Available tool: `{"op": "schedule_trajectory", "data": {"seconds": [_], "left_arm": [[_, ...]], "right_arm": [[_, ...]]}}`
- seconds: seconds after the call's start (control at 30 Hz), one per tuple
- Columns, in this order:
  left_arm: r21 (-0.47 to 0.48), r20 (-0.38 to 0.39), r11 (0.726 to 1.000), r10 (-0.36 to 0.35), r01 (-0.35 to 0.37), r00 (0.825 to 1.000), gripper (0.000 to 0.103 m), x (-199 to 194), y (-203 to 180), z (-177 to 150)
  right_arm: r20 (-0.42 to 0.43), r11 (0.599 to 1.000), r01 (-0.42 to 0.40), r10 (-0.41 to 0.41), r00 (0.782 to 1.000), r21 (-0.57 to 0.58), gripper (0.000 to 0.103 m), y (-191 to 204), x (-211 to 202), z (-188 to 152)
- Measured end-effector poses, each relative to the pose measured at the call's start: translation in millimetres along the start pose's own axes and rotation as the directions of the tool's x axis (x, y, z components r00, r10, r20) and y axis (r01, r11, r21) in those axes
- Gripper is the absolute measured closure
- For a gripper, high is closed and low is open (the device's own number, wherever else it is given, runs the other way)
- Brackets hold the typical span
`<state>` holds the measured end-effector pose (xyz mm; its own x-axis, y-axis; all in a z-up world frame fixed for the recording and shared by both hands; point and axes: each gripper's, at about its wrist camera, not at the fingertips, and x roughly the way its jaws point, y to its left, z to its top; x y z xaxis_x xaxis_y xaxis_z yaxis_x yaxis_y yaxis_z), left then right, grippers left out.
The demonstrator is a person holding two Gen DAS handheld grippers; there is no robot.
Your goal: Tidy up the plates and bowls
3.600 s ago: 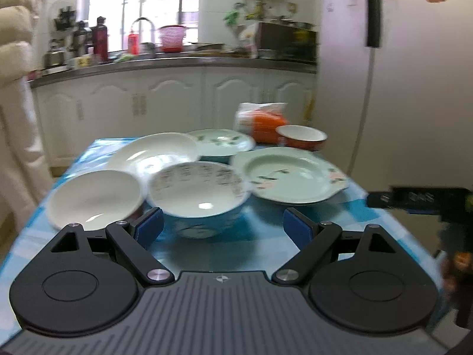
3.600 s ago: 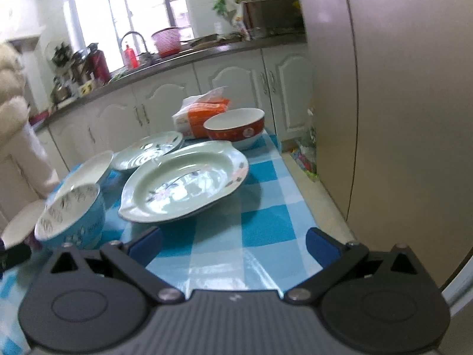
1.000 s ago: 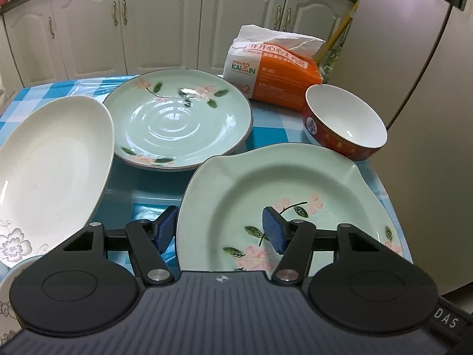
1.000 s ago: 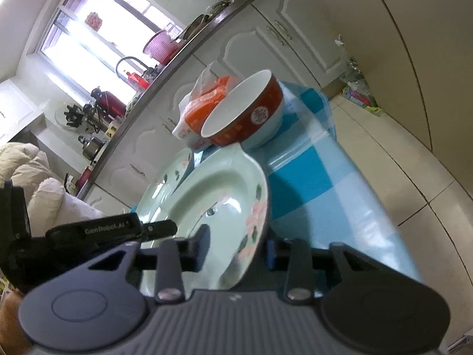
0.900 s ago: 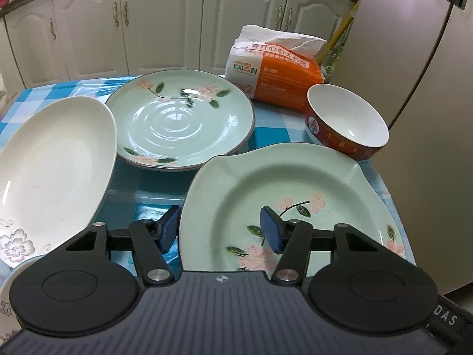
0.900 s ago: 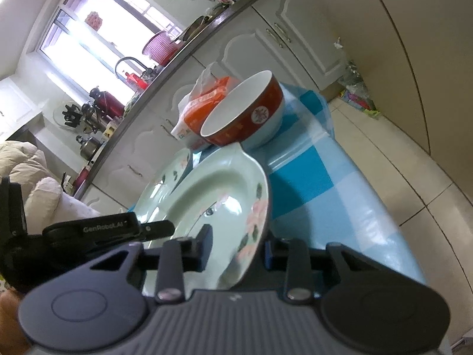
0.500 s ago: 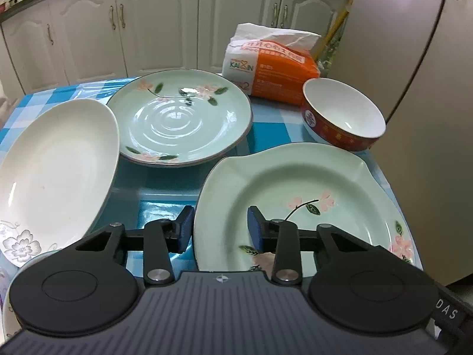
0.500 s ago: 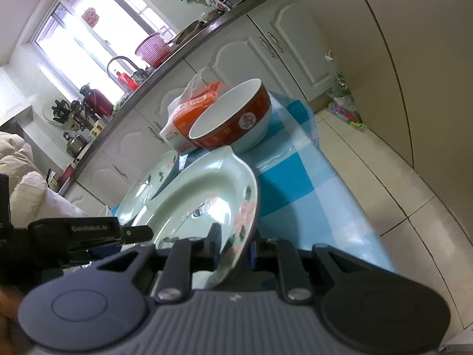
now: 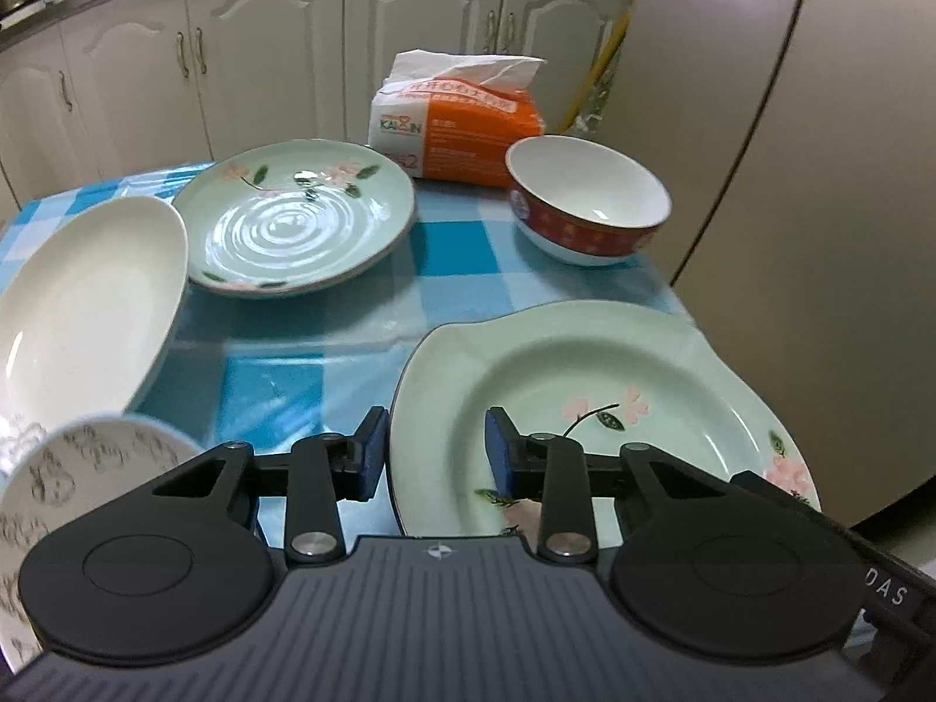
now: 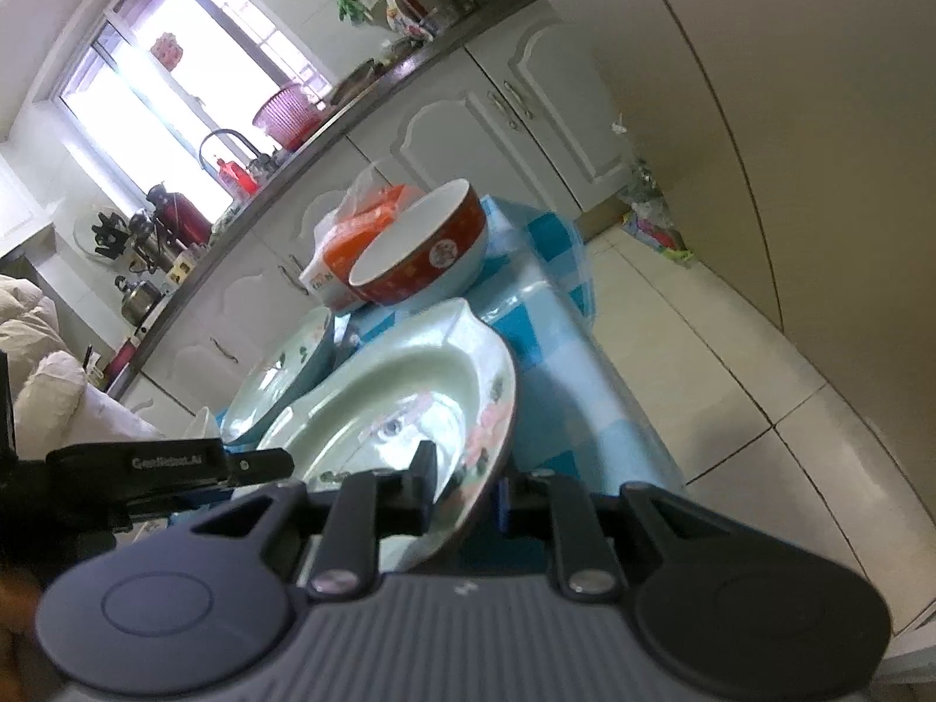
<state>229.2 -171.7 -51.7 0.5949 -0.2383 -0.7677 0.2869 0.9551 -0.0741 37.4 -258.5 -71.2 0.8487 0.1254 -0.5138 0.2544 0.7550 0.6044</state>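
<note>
Two grippers, left gripper (image 9: 436,456) and right gripper (image 10: 465,488), pinch my wavy green plate (image 9: 591,409) at opposite rims, just above the table (image 9: 281,362); next I carry it level onto the round green plate (image 9: 292,222).

Our right tongs (image 10: 465,488) have just been closing and now clamp the rim of the square green plate (image 10: 403,403). Behind it on the checked surface (image 10: 561,362) sits the red bowl (image 10: 424,254), touching the orange tissue pack (image 10: 357,228).
</note>
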Motion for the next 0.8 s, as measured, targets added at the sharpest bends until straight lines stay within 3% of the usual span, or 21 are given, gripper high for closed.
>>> {"op": "schedule_trajectory", "data": {"seconds": [0.37, 0.8], "left_arm": [[0.037, 0.026, 0.999, -0.038, 0.037, 0.999, 0.067, -42.2, -5.5, -47.7], [0.018, 0.033, 0.995, -0.101, 0.1, 0.994, 0.067, -91.8, 1.4, -106.2]], "right_arm": [[-0.015, 1.0, -0.004, 0.004, 1.0, -0.027, 0.084, -1.9, -39.4, -24.9], [-0.035, 0.994, 0.031, -0.035, 0.999, -0.106, 0.082, 6.7, -74.5, -49.6]]}}
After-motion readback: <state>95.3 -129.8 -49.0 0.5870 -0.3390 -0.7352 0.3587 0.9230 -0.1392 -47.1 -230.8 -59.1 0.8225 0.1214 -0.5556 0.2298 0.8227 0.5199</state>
